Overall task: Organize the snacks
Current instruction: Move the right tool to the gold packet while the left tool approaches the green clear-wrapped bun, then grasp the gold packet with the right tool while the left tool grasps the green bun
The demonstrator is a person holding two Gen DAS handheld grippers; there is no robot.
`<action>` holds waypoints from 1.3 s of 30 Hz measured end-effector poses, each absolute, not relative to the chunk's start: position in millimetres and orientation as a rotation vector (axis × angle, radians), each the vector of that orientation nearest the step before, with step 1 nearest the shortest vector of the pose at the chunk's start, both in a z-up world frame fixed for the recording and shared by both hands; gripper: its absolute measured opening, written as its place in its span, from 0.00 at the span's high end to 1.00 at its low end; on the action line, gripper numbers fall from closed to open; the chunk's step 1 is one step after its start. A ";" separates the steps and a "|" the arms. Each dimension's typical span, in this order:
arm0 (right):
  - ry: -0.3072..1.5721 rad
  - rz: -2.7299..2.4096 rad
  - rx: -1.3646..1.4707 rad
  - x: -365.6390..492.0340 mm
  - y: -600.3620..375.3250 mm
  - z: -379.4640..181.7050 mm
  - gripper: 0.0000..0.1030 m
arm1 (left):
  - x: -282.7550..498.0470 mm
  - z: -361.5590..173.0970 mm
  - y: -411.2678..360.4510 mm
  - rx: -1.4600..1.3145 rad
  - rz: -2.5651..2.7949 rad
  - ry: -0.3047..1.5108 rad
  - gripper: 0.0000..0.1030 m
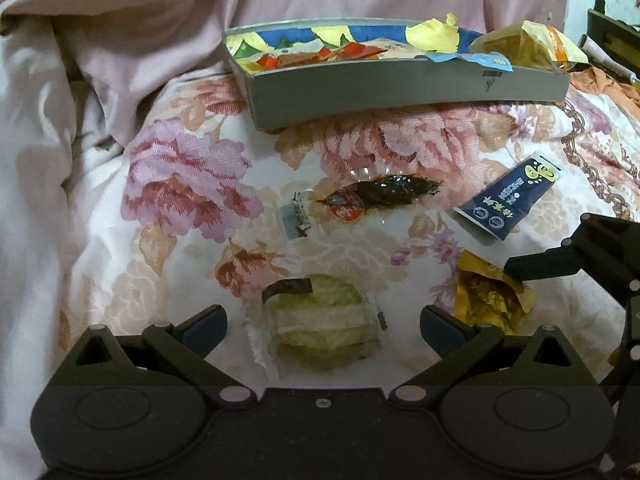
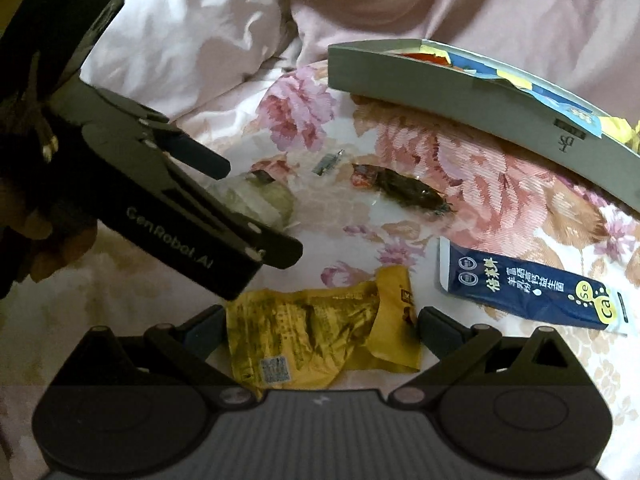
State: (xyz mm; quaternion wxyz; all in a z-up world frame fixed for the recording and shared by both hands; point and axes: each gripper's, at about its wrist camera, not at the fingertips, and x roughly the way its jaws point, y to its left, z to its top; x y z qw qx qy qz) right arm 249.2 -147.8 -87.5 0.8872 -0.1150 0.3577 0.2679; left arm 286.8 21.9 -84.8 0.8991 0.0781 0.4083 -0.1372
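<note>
Two hand-held tools work side by side over a bed covered with a flower-patterned quilt (image 1: 192, 184), where loose snacks lie scattered in front of a grey box (image 1: 400, 88).

The left tool (image 1: 322, 322) is spread wide, gripping nothing. Its two fingers straddle a clear-wrapped pale green pastry (image 1: 320, 328), which lies flat on the quilt between them, apparently lined up so the jaws can close on its sides. No contact with the wrapper can be made out.

The right tool (image 2: 320, 330) is likewise wide apart and empty. It sits low over a crumpled yellow wrapper (image 2: 316, 328), whose edges reach close to both fingers (whether they touch is not clear). In the left wrist view, one finger of this tool reaches in from the right edge above the same yellow wrapper.

Further out, near the middle of the quilt, lies a dark snack in a clear packet (image 1: 380, 192). A navy blue sachet with white lettering (image 2: 532, 296) lies to the right, well apart from both tools.

The grey box stands at the far side, already holding a jumble of colourful wrappers, some spilling over its right end. It seems to be the place where the snacks are gathered, so the four loose pieces probably still need moving there.
</note>
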 end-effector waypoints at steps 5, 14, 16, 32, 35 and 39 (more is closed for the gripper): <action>0.749 0.552 -0.249 249.4 -146.6 -89.0 0.00 | 289.4 -88.6 23.2 0.137 -0.285 0.864 0.01; 0.758 0.542 -0.254 248.3 -146.6 -89.8 0.01 | 287.9 -90.7 22.8 0.153 -0.305 0.865 0.04; 0.758 0.539 -0.249 248.3 -146.9 -90.1 0.01 | 287.1 -90.6 22.3 0.163 -0.310 0.859 0.06; 0.710 0.533 -0.280 240.2 -143.8 -88.8 0.05 | 283.9 -86.4 21.1 0.206 -0.310 0.846 0.36; 0.691 0.529 -0.308 237.6 -141.8 -87.2 0.05 | 282.5 -84.4 19.6 0.209 -0.319 0.844 0.40; 0.662 0.524 -0.355 234.3 -139.2 -85.2 0.06 | 281.9 -84.7 18.9 0.213 -0.318 0.844 0.40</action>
